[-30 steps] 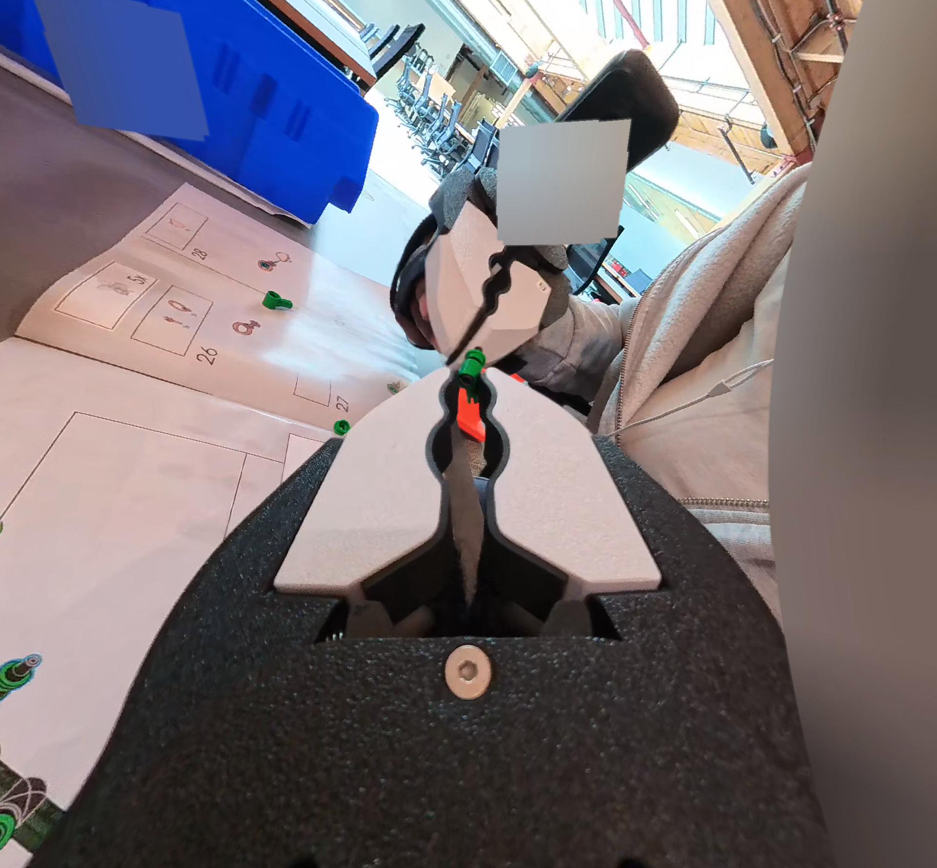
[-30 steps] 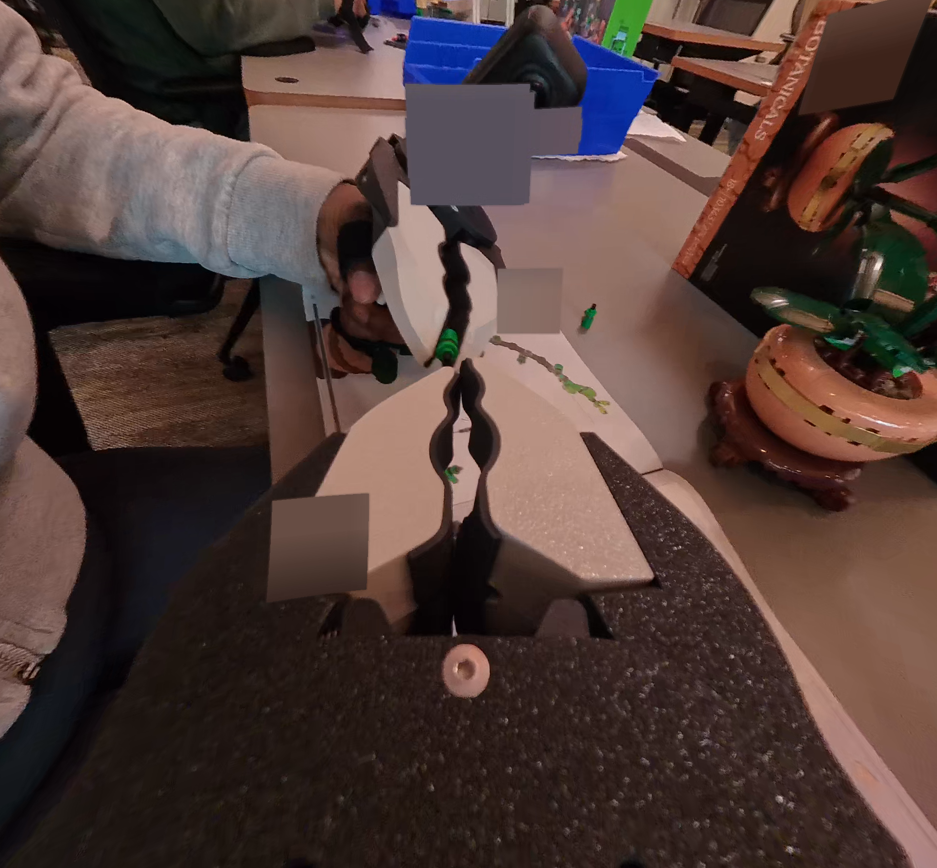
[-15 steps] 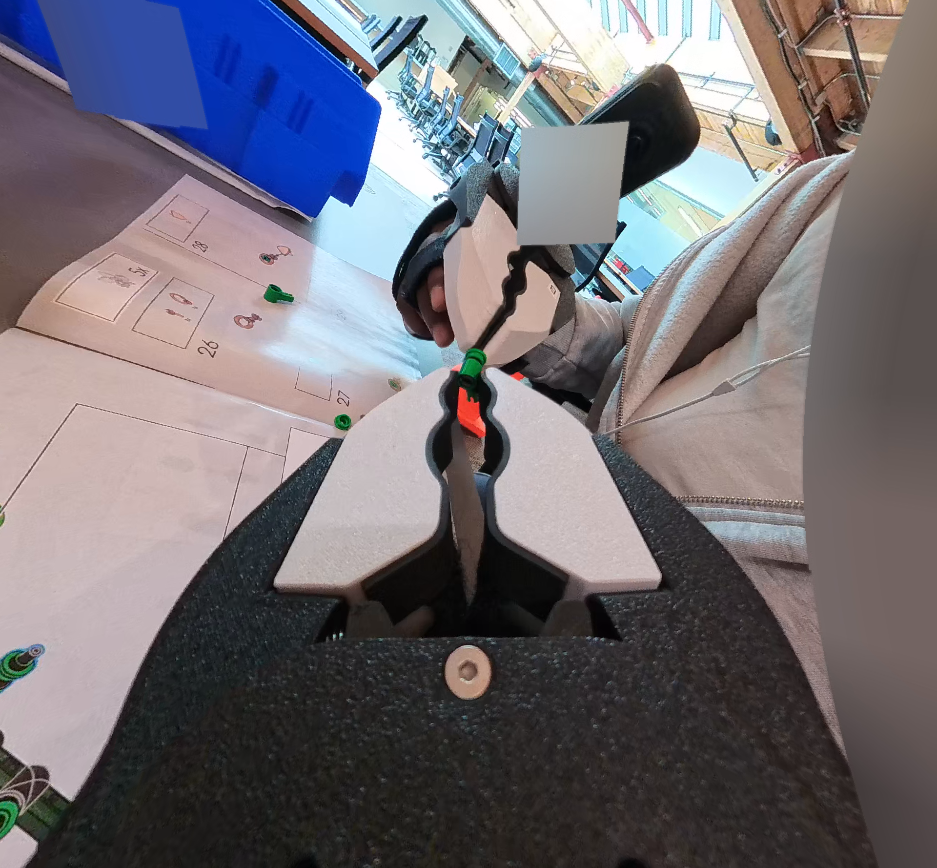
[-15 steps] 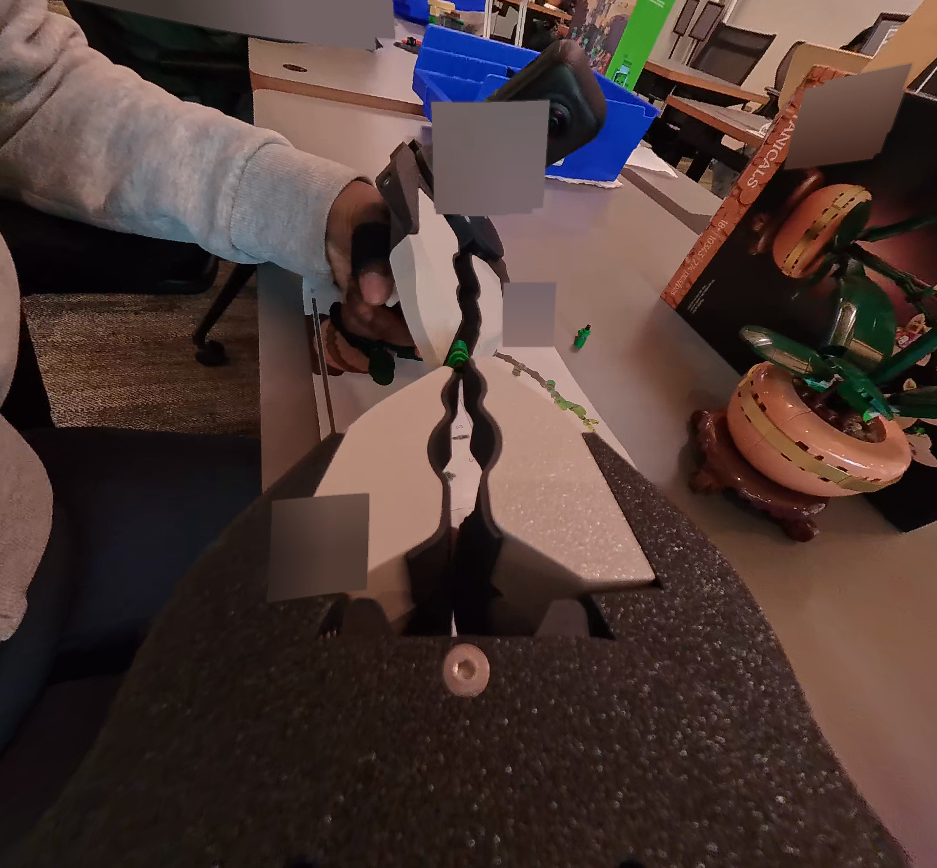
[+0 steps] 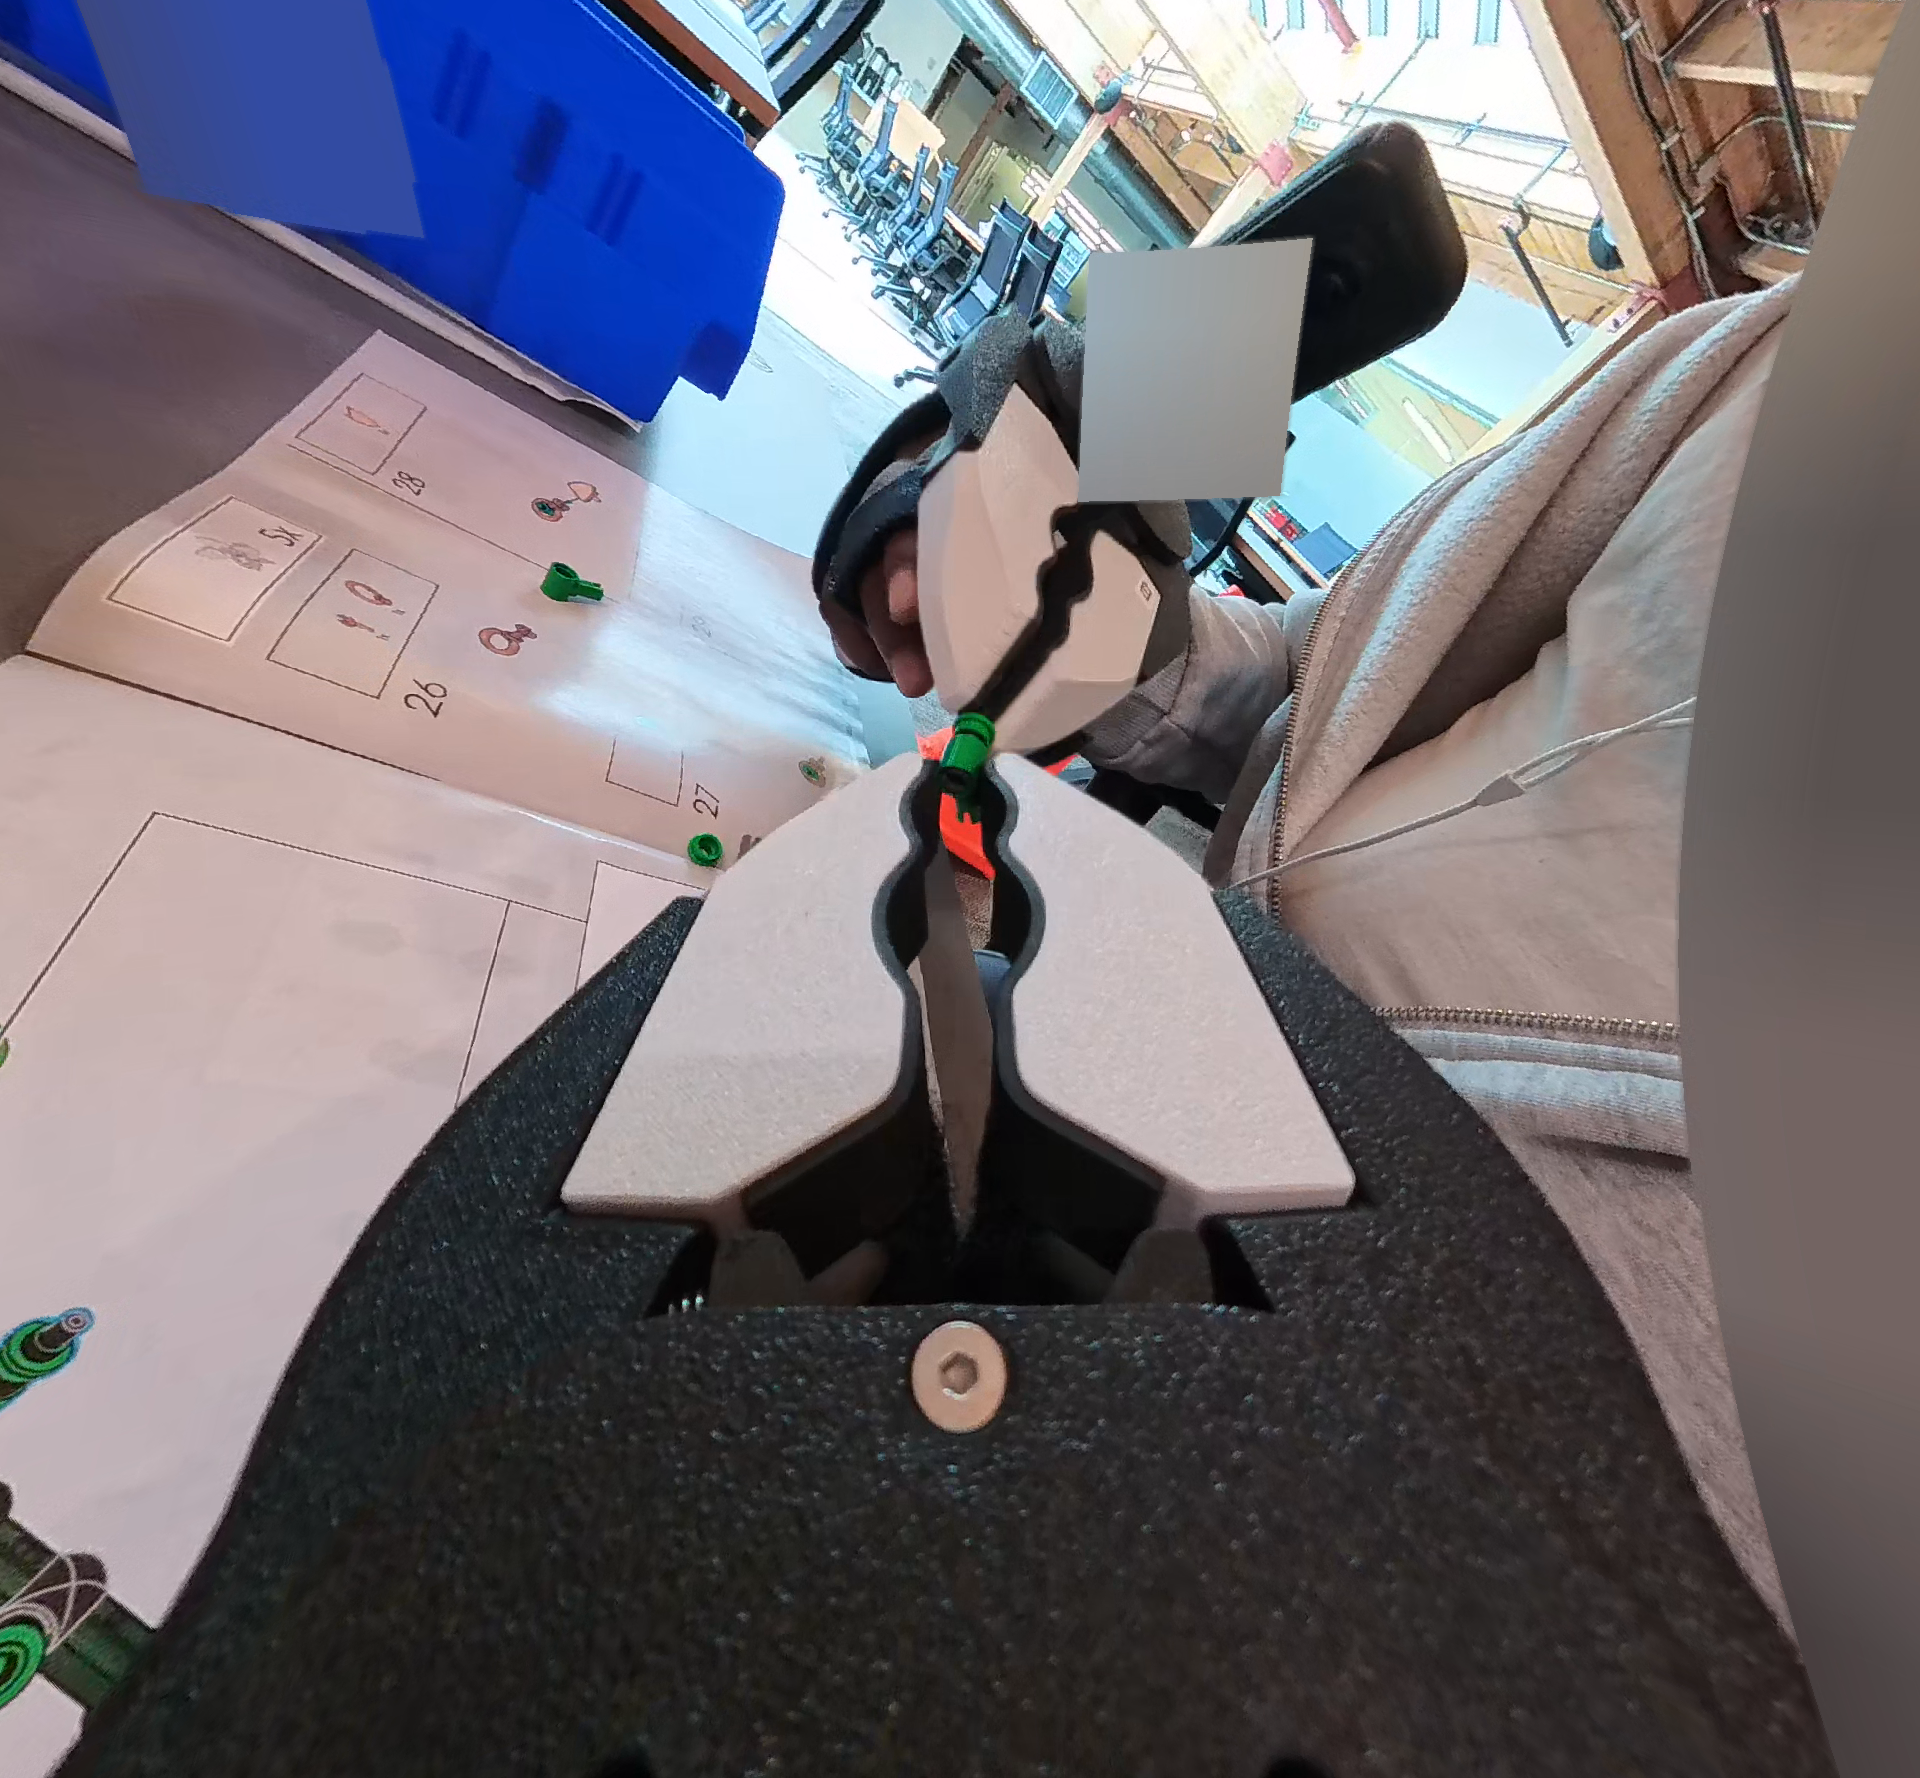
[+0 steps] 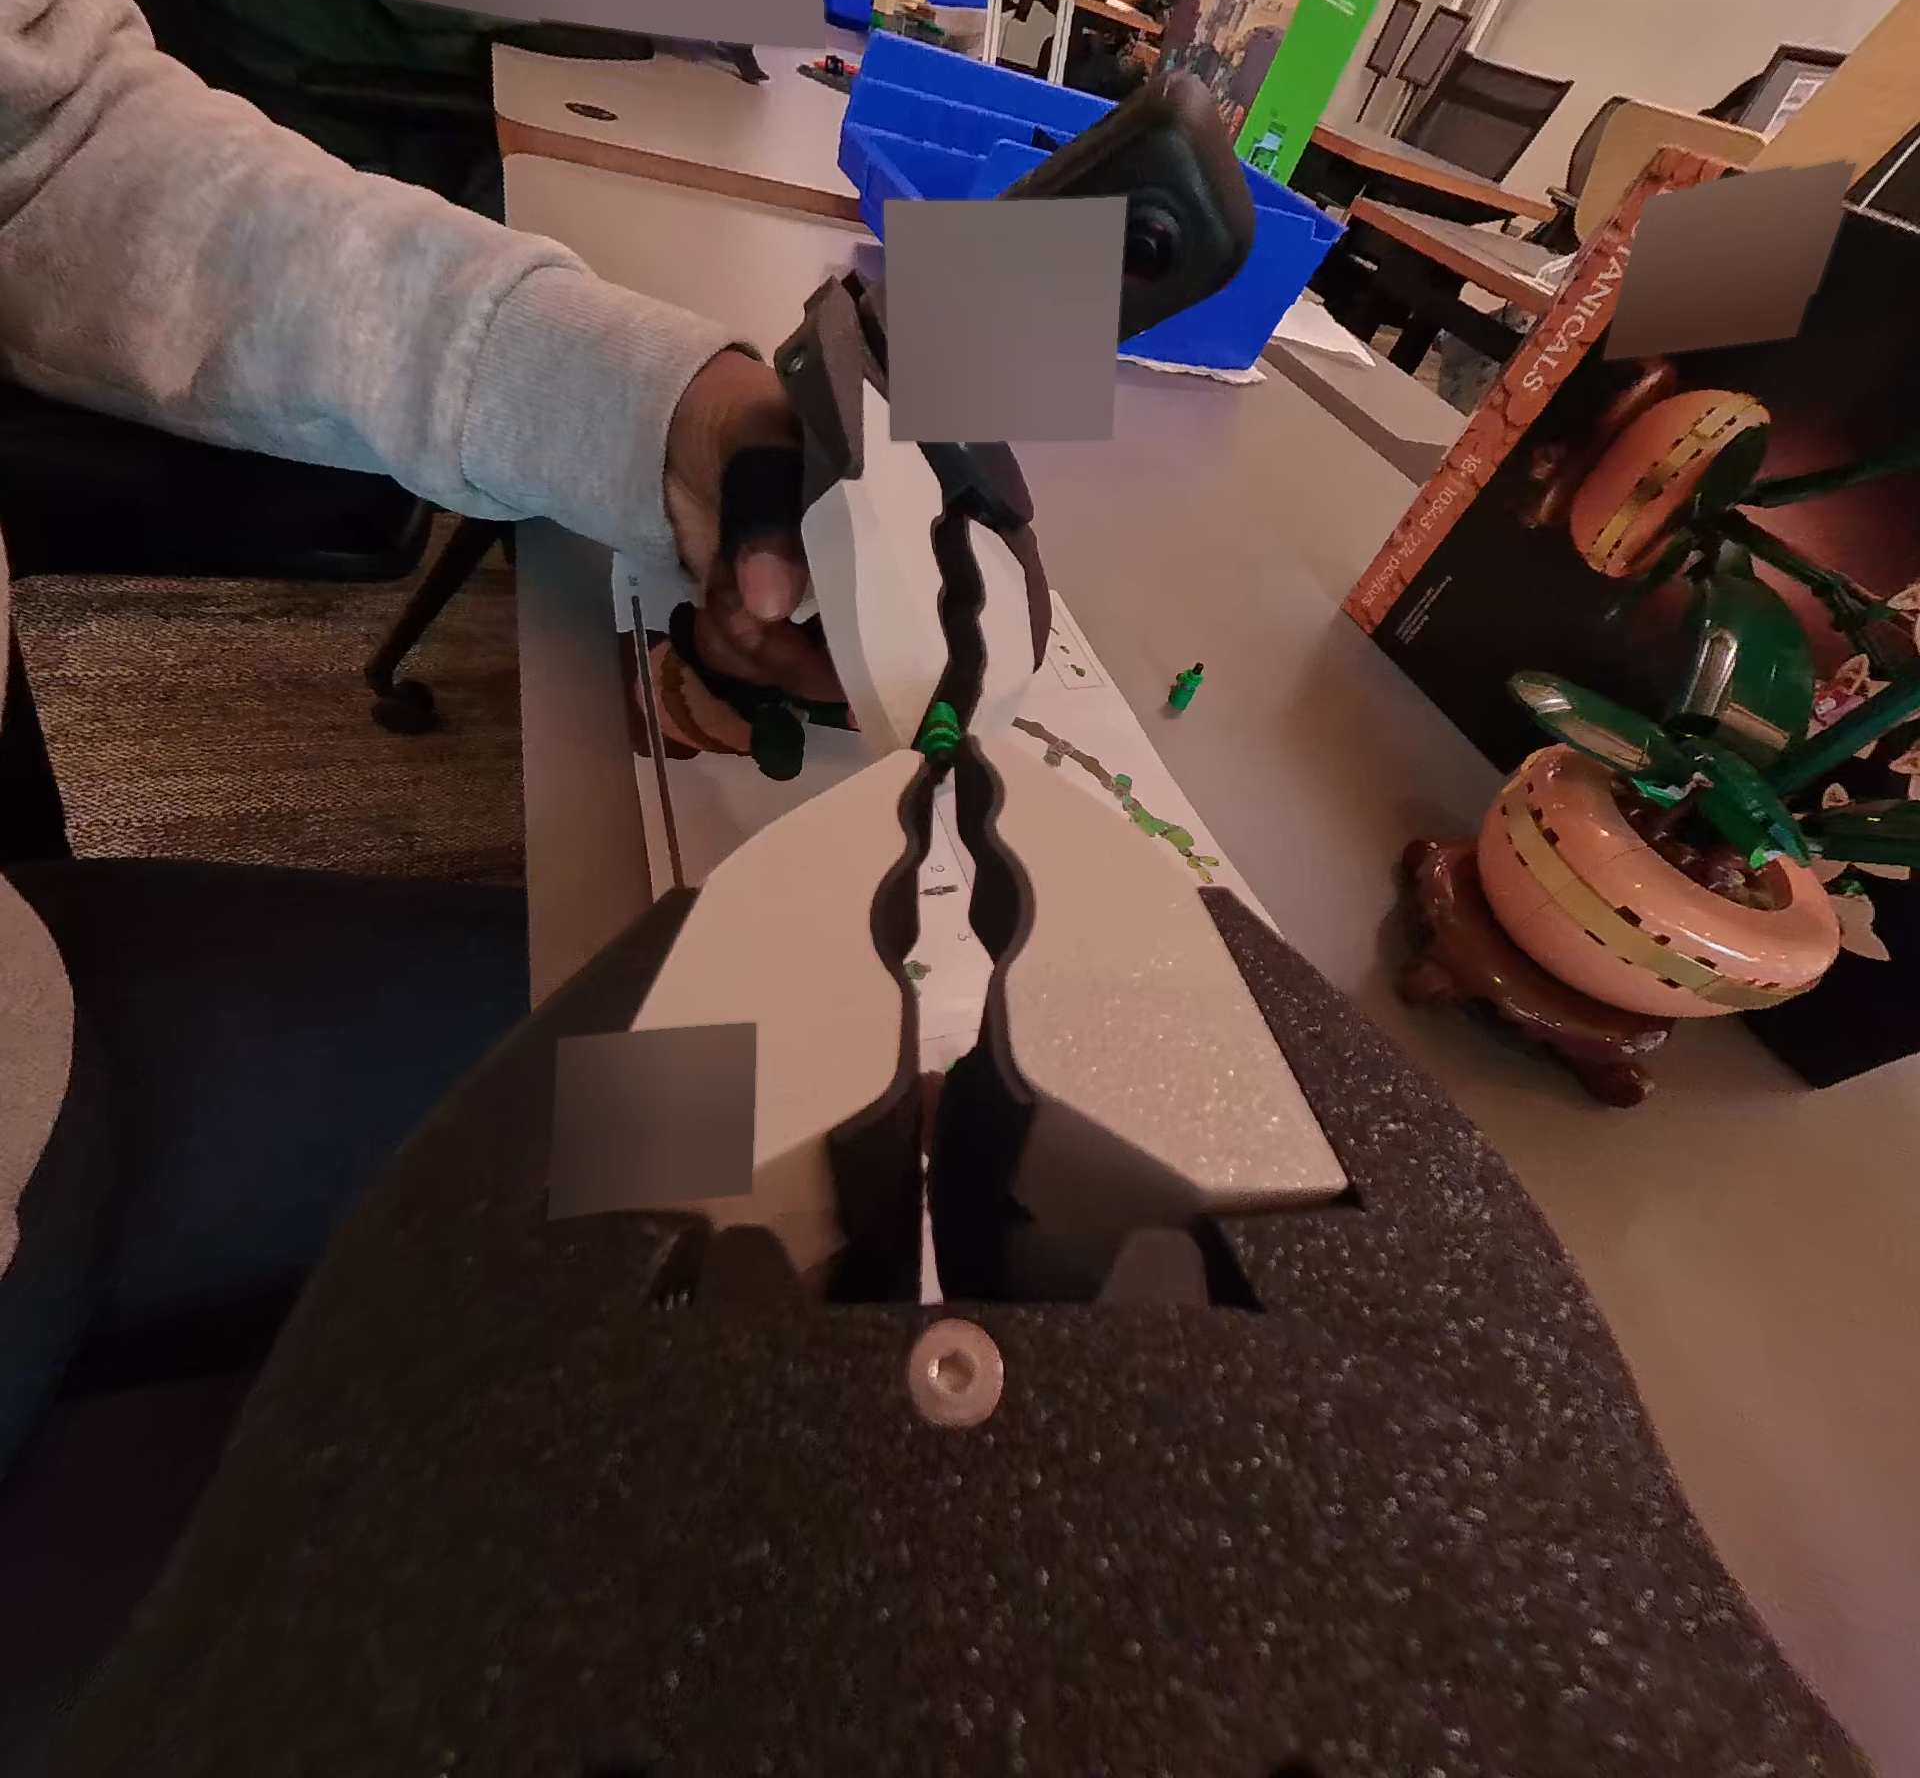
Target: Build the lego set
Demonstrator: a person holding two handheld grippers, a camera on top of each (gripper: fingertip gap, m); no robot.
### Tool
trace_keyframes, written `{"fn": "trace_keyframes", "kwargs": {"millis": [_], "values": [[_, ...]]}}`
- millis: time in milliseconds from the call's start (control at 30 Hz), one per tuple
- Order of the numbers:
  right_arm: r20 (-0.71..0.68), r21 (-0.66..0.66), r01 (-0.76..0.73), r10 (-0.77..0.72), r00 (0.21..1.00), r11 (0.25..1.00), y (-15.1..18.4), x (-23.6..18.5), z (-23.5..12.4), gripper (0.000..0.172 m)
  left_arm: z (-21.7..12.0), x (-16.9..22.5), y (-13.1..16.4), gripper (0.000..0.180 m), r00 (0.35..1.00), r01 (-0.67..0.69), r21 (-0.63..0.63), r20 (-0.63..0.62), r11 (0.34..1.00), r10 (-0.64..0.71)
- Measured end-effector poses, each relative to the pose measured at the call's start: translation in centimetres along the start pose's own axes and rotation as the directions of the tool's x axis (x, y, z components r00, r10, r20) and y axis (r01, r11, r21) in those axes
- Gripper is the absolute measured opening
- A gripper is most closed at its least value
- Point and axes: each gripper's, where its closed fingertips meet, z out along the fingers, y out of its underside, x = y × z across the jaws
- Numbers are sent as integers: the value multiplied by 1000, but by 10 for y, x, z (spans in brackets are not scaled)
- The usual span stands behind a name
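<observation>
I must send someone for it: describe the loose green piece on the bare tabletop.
Find the big dark box with the plant picture at the right of the table. Left of it, on its bare top past the open booklet, lies a tiny green piece. It alone sits off the paper, with a black tip.

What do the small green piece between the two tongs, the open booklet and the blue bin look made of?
Green piece: moulded plastic by its look, glossy, with ribbed rings; both tongs' tips meet at it. Open booklet: coated paper, since it shows a soft sheen and curls at the fold. Blue bin: likely rigid plastic, evenly coloured with moulded ribs and a slight shine.
</observation>
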Motion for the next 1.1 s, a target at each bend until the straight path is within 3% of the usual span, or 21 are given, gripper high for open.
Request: {"fn": "trace_keyframes", "kwargs": {"millis": [633, 1100], "values": [[123, 58, -178, 170, 978, 982, 2, -6, -5, 2, -1, 8, 2, 6, 998, -17, -14, -55, 1000, 16], [193, -149, 29, 1, 981, 988, 19, -18, -8, 2, 7, -1, 27, 4, 998, -18, -199, 54, 980, 30]]}}
